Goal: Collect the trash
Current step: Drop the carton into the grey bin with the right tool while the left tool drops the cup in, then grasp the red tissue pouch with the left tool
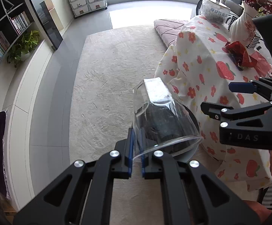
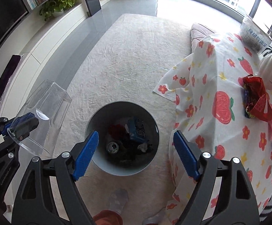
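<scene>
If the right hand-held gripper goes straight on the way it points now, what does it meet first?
Most likely the open bin on the carpet. The right hand-held gripper is open and empty, and the bin mouth sits between its fingers with nothing seen in between. Depth is hard to judge, so it may meet the trash inside first.

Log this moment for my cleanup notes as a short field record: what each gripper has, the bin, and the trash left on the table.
left gripper: shut on clear plastic container, held by its rim
right gripper: open, empty, above the bin
round grey trash bin: on beige carpet, holds mixed trash
left on table: crumpled red wrapper on the floral tablecloth
</scene>
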Motion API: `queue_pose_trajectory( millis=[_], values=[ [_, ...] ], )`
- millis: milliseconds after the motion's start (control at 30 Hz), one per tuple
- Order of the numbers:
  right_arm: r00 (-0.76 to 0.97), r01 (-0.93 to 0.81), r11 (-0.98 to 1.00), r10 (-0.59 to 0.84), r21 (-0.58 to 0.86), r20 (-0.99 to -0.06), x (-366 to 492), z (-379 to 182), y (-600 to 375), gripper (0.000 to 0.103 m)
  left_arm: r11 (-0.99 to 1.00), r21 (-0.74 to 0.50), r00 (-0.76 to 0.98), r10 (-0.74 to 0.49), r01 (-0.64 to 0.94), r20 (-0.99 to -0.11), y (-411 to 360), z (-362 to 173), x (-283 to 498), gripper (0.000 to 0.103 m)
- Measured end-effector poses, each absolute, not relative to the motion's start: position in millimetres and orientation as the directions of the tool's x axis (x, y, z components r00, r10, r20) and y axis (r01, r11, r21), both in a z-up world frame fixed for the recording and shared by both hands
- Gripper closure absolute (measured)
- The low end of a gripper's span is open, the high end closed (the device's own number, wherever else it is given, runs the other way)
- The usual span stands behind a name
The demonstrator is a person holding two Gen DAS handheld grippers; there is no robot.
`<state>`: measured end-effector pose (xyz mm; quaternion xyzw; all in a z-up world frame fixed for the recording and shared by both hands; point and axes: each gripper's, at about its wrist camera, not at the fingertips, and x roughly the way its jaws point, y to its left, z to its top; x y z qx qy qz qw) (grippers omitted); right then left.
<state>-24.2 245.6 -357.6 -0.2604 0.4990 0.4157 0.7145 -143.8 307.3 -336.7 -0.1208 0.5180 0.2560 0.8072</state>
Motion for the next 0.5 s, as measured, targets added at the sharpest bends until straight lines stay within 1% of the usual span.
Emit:
queue_pose_trajectory(
  millis=[200, 267, 367, 433, 467, 500],
  values=[
    [0.193, -0.825, 0.564, 0.304, 0.013, -0.933, -8.1, -353.2, 216.1, 0.024, 0.865, 0.063, 0.342, 0.263, -0.498, -0.902, 300.8, -351.2, -118.9, 0.095],
    [0.200, -0.811, 0.584, 0.295, 0.012, -0.934, -1.4, -352.1, 205.2, 0.024, 0.874, 0.063, 0.331, 0.248, -0.483, -0.910, 297.5, -359.8, -108.3, 0.092],
    [0.214, -0.795, 0.606, 0.284, 0.002, -0.935, 8.3, -350.7, 190.5, 0.024, 0.884, 0.066, 0.300, 0.226, -0.462, -0.927, 290.4, -374.5, -93.5, 0.091],
    [0.222, -0.783, 0.622, 0.280, 0.000, -0.934, 15.4, -349.5, 180.8, 0.024, 0.891, 0.078, 0.280, 0.222, -0.446, -0.934, 284.3, -381.0, -85.7, 0.087],
    [0.226, -0.776, 0.631, 0.278, 0.000, -0.934, 19.2, -349.3, 176.1, 0.024, 0.895, 0.086, 0.276, 0.224, -0.437, -0.935, 280.1, -382.0, -82.5, 0.081],
    [0.231, -0.769, 0.639, 0.275, -0.002, -0.933, 22.4, -348.7, 171.2, 0.024, 0.900, 0.093, 0.279, 0.228, -0.426, -0.933, 275.9, -381.4, -79.3, 0.070]
  ],
)
